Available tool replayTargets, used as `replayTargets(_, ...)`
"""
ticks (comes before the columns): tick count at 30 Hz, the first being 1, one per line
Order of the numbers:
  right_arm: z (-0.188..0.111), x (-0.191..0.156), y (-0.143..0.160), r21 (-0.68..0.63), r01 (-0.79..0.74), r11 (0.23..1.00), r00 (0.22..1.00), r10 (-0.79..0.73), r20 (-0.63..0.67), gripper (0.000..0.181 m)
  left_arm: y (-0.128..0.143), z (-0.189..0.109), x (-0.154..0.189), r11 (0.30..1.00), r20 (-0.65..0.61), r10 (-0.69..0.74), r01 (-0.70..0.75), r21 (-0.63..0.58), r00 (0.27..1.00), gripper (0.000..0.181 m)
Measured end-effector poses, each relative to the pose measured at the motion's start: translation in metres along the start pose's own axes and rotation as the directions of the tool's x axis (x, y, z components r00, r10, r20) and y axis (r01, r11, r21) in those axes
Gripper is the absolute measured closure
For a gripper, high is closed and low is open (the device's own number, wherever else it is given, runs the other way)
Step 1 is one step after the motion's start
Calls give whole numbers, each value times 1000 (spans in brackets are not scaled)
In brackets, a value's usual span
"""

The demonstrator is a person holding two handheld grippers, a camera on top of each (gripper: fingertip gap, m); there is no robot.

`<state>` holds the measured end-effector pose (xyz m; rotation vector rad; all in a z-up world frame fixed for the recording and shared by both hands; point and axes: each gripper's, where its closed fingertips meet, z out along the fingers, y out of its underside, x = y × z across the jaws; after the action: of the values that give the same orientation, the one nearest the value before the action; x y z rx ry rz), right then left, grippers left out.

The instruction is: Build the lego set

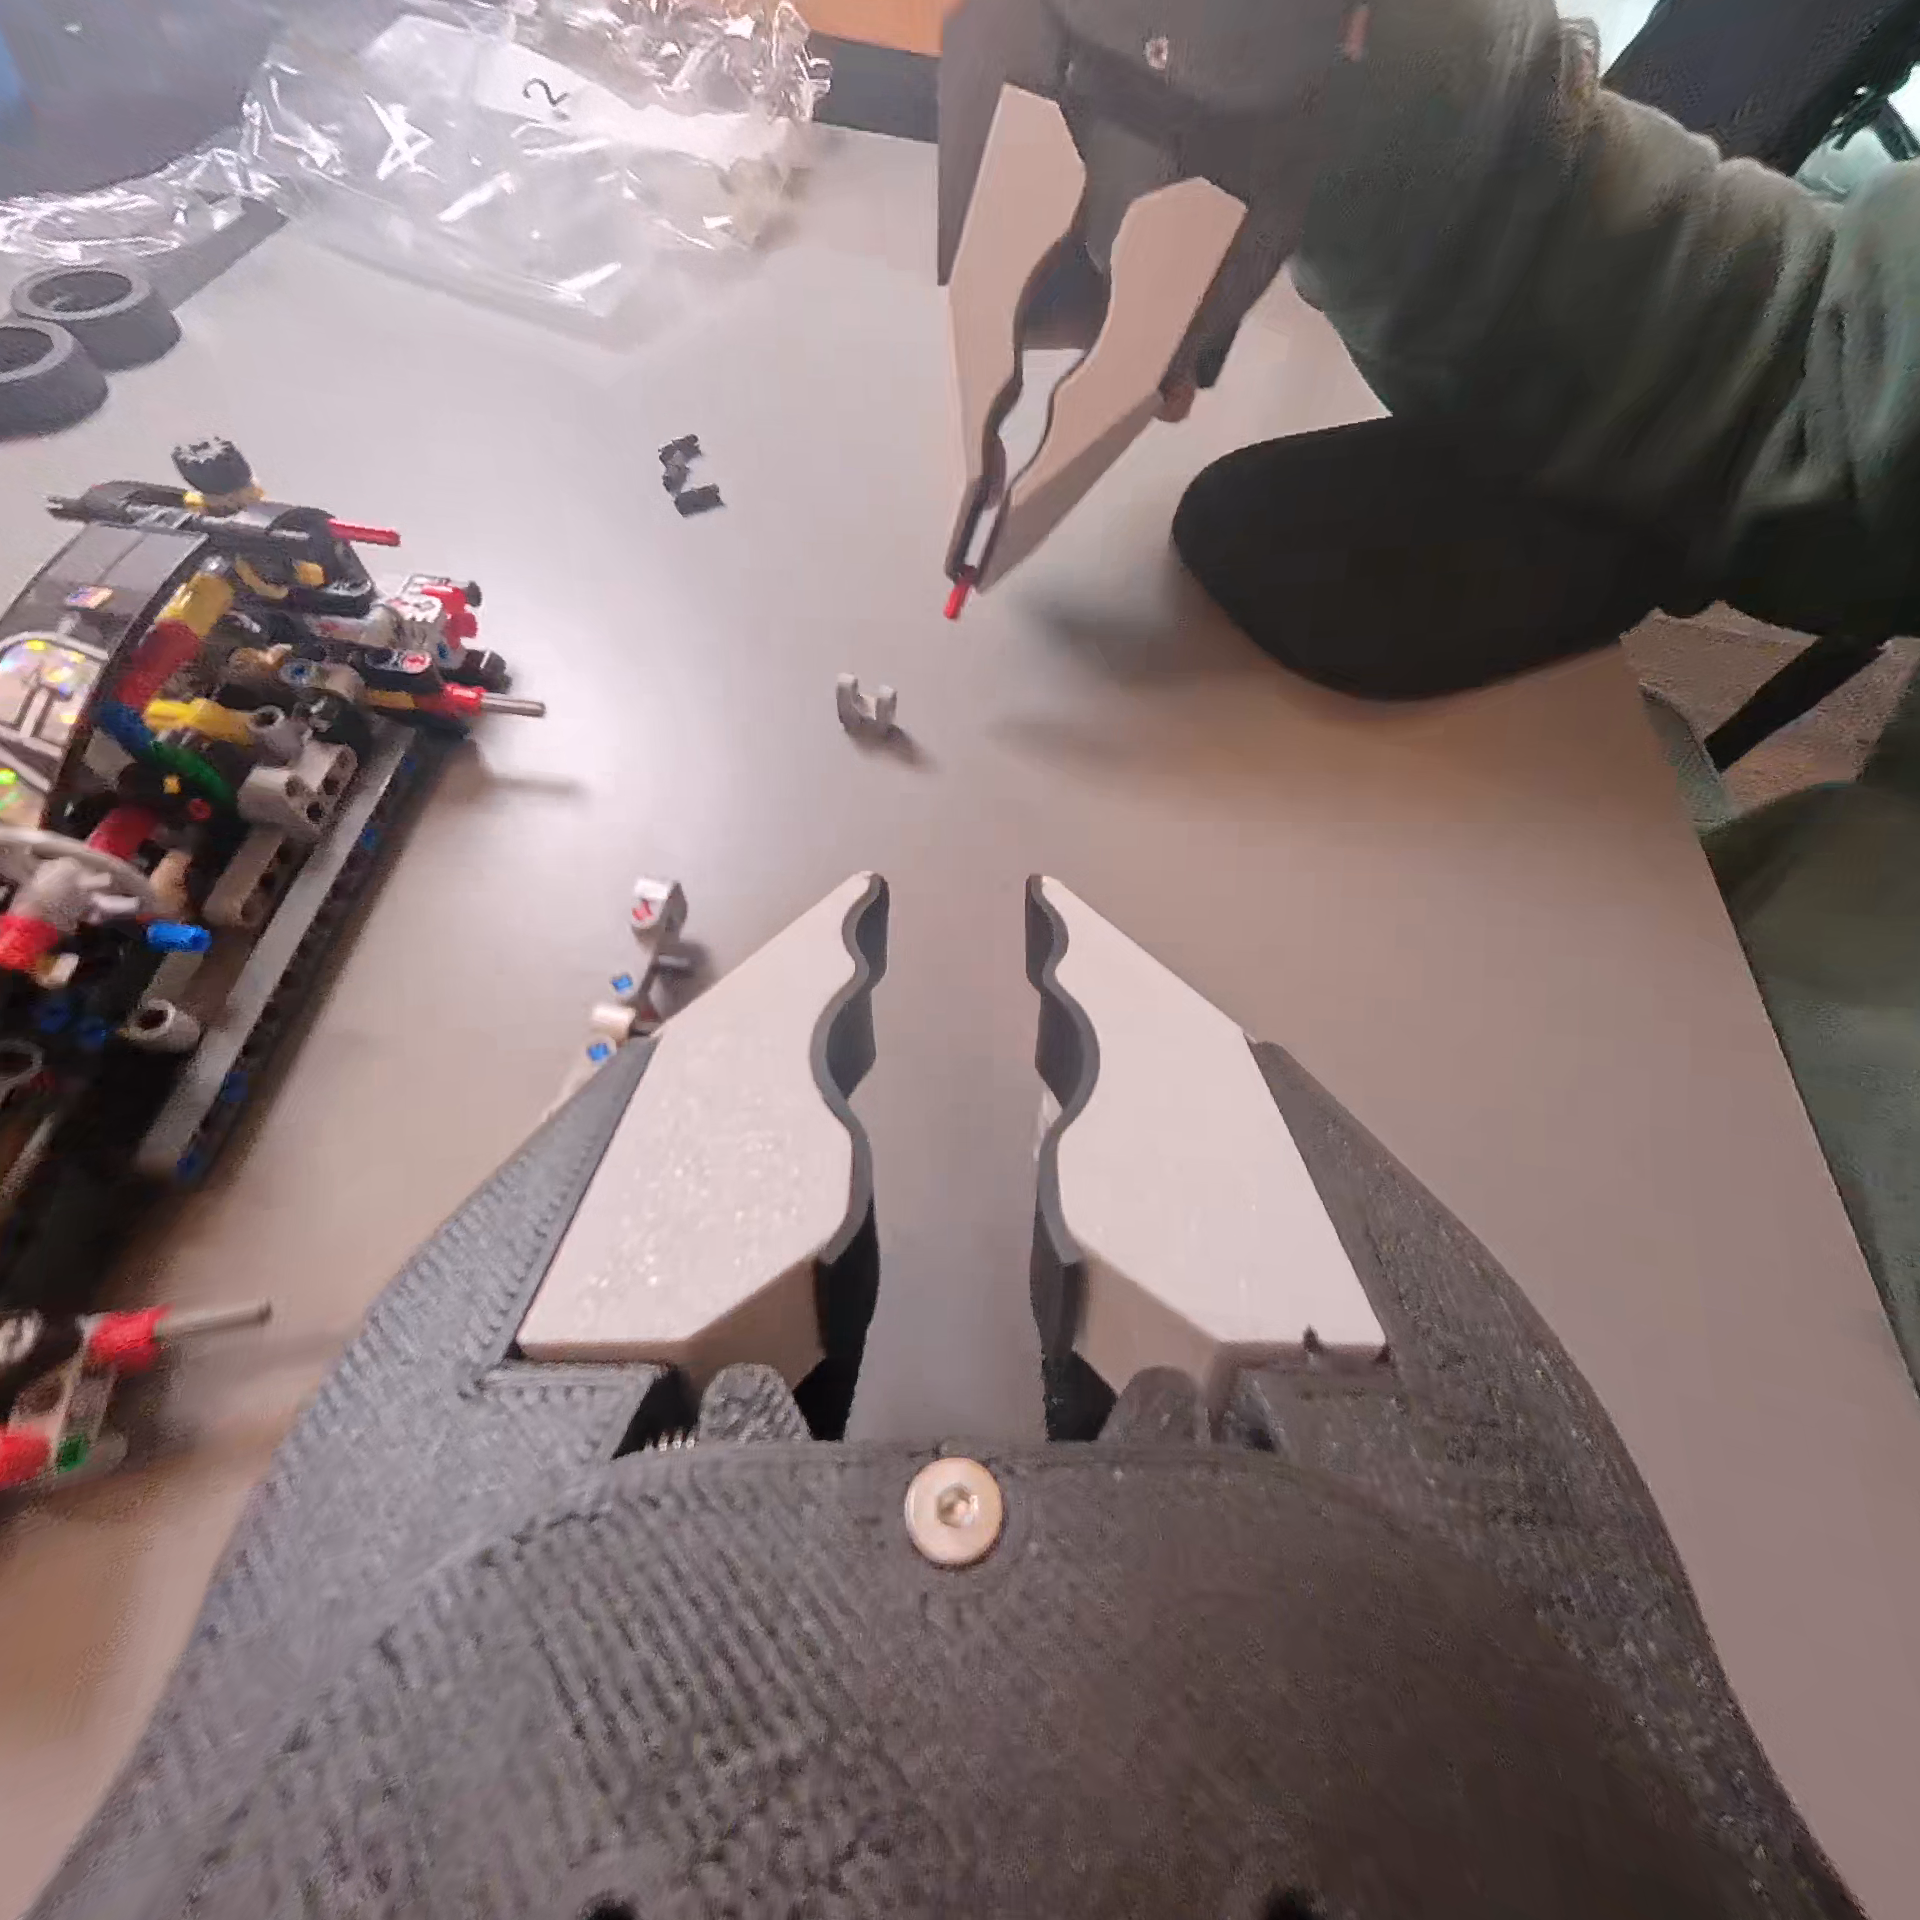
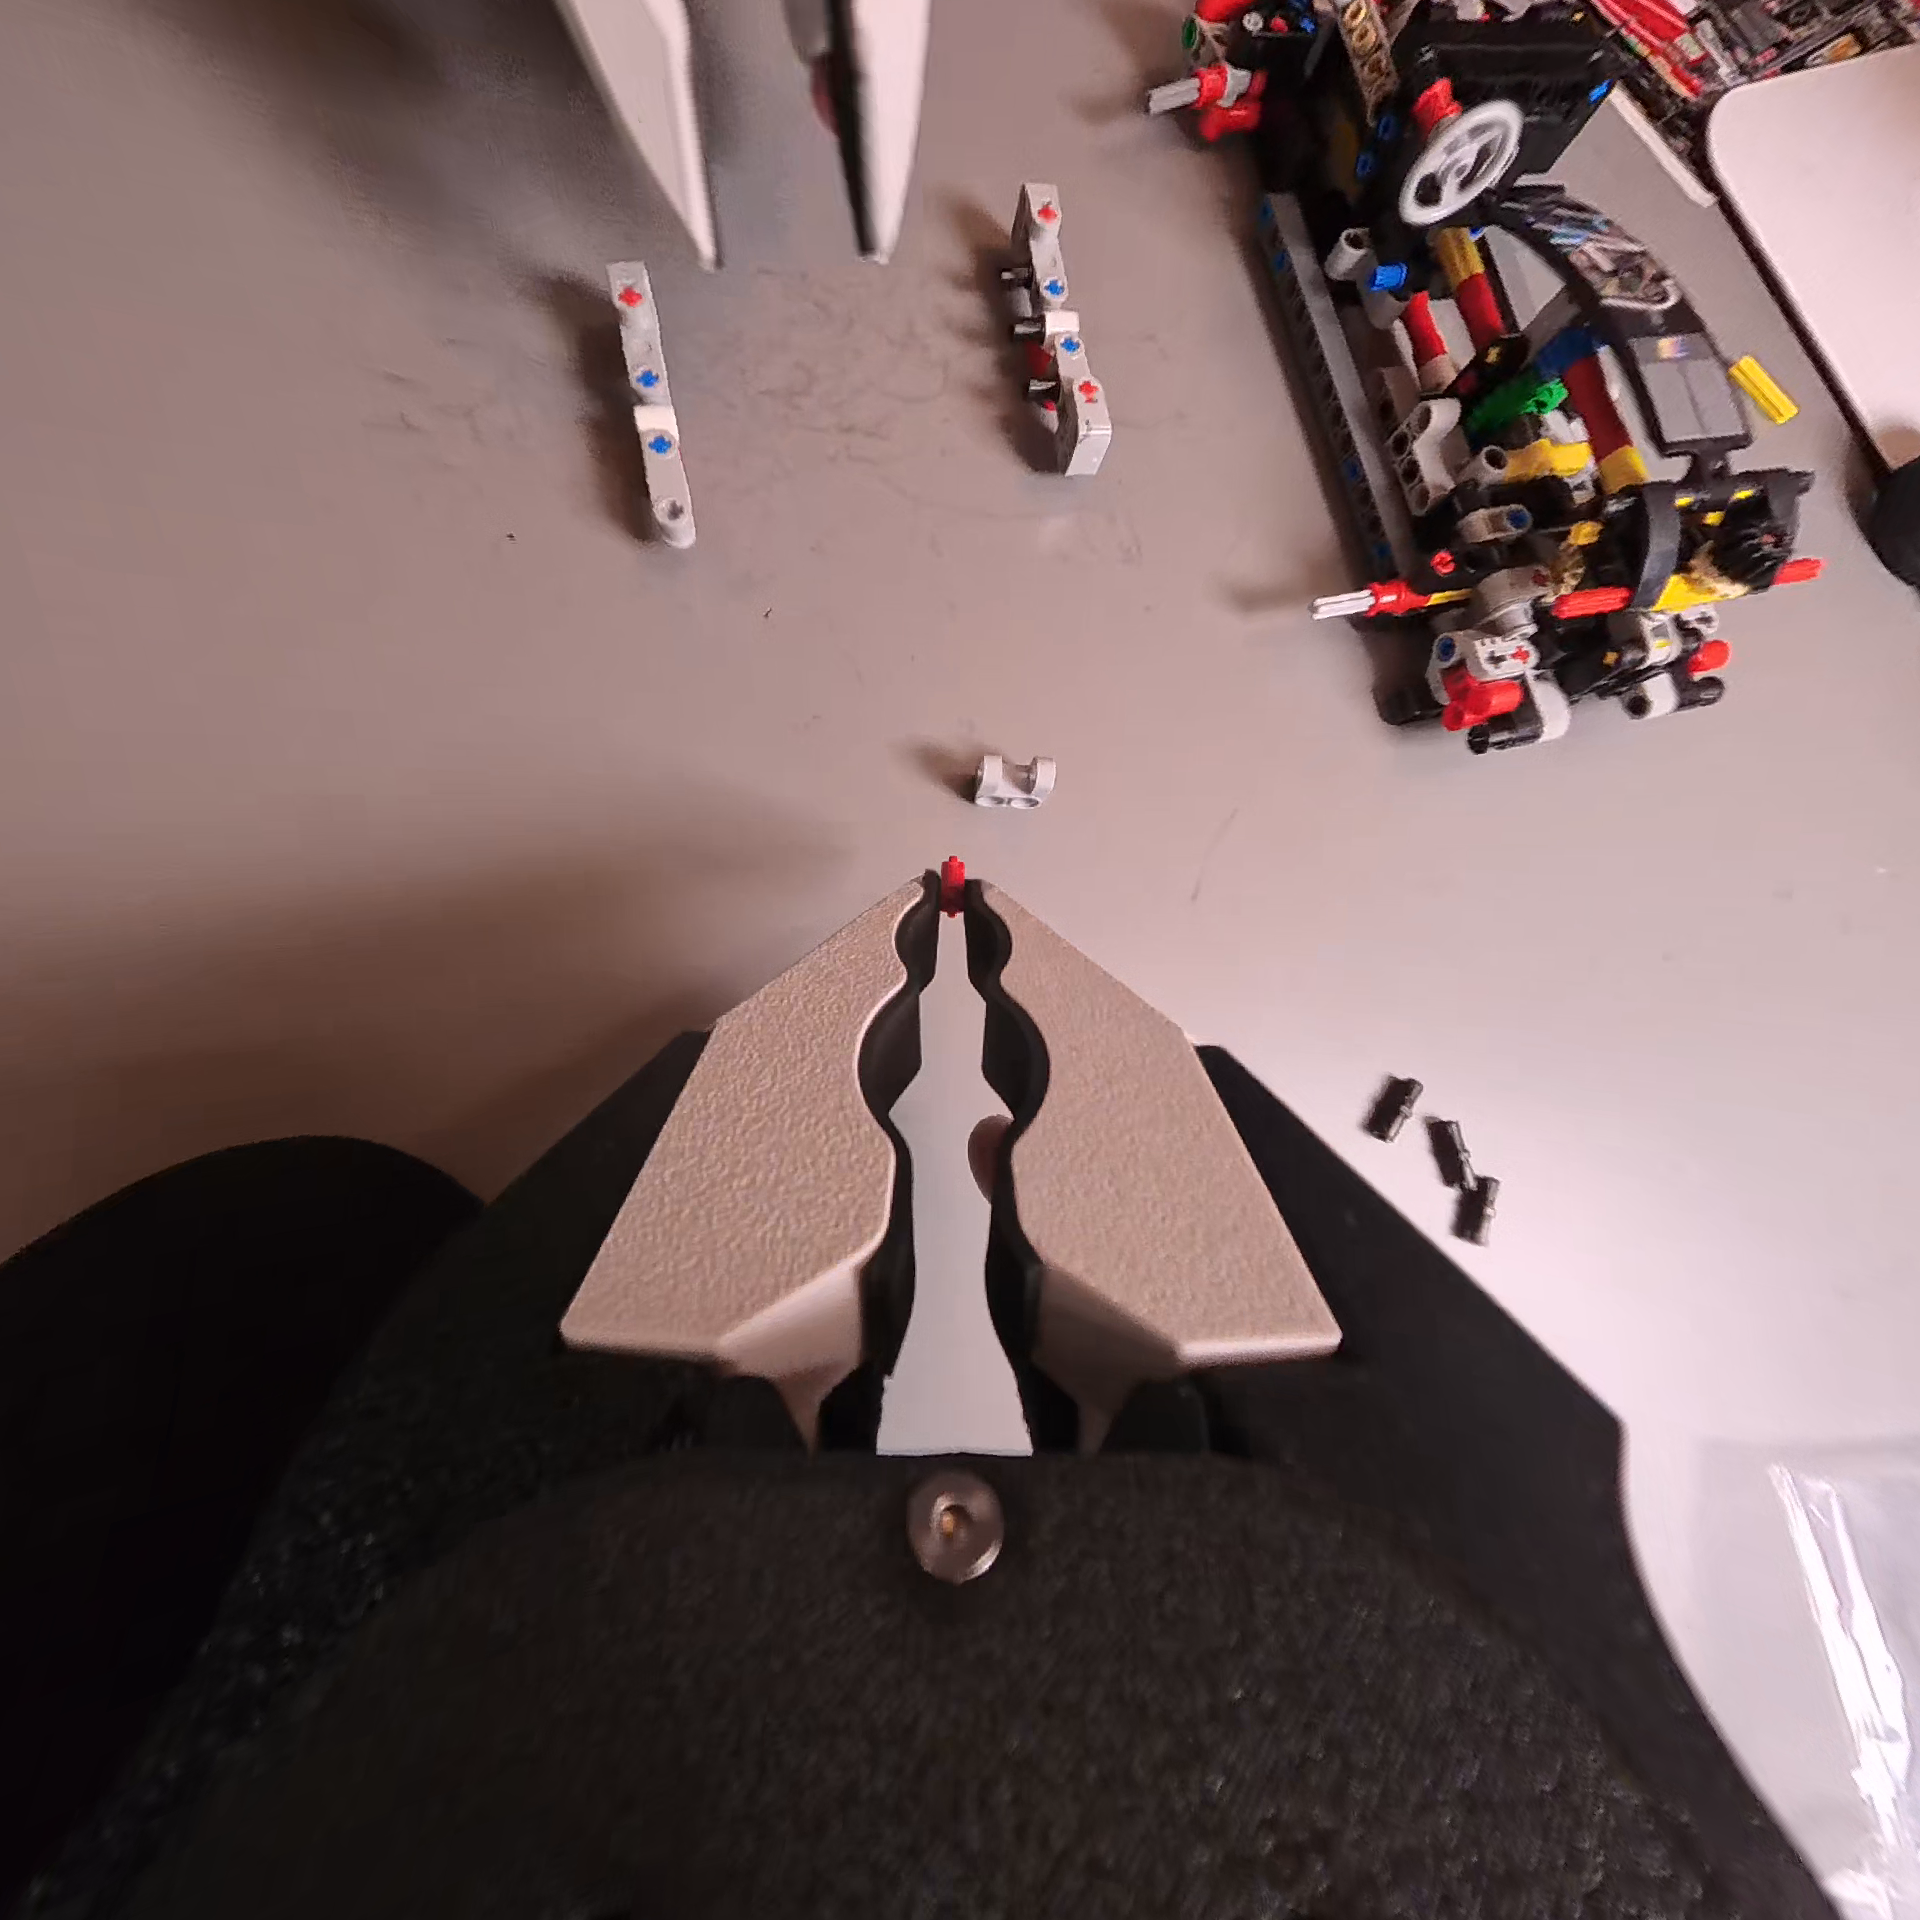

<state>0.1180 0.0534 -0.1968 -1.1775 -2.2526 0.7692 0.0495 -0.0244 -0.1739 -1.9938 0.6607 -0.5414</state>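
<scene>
My right gripper (image 2: 951, 891) is shut on a small red pin (image 2: 952, 883), tip pointing forward, just short of a small grey connector (image 2: 1013, 781) on the table. The left wrist view shows the right gripper (image 1: 968, 569) with the red pin (image 1: 957, 600) above the same grey connector (image 1: 865, 709). My left gripper (image 1: 956, 894) is open and empty above the table; its tips show in the right wrist view (image 2: 795, 244). The partly built car model (image 2: 1538, 416) stands at the right, also at the left in the left wrist view (image 1: 208, 748).
Two grey beam sub-assemblies with red and blue pins (image 2: 652, 400) (image 2: 1055, 332) lie ahead. Three black pins (image 2: 1439, 1153) lie at the right, also seen in the left wrist view (image 1: 688, 478). Black tyres (image 1: 73, 332) and clear plastic bags (image 1: 499, 135) lie far left. A person's sleeve (image 1: 1558, 364) is at right. My hands' fingertips stand some 12 centimeters from each other. It is some 15 centimeters from my left tips to the partly built car model (image 2: 1538, 416). My left wrist view (image 1: 163, 741) looks at it from another angle.
</scene>
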Motion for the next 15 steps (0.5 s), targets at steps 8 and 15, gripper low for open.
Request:
replayTargets(8,13,-9,5,8,6,1000,999,-6,52,179,-5,88,-19,939,-21,224,-221,-265,974,145)
replayTargets(15,17,-10,5,24,22,999,999,-22,27,179,-12,91,-21,934,-20,260,-257,-249,965,165)
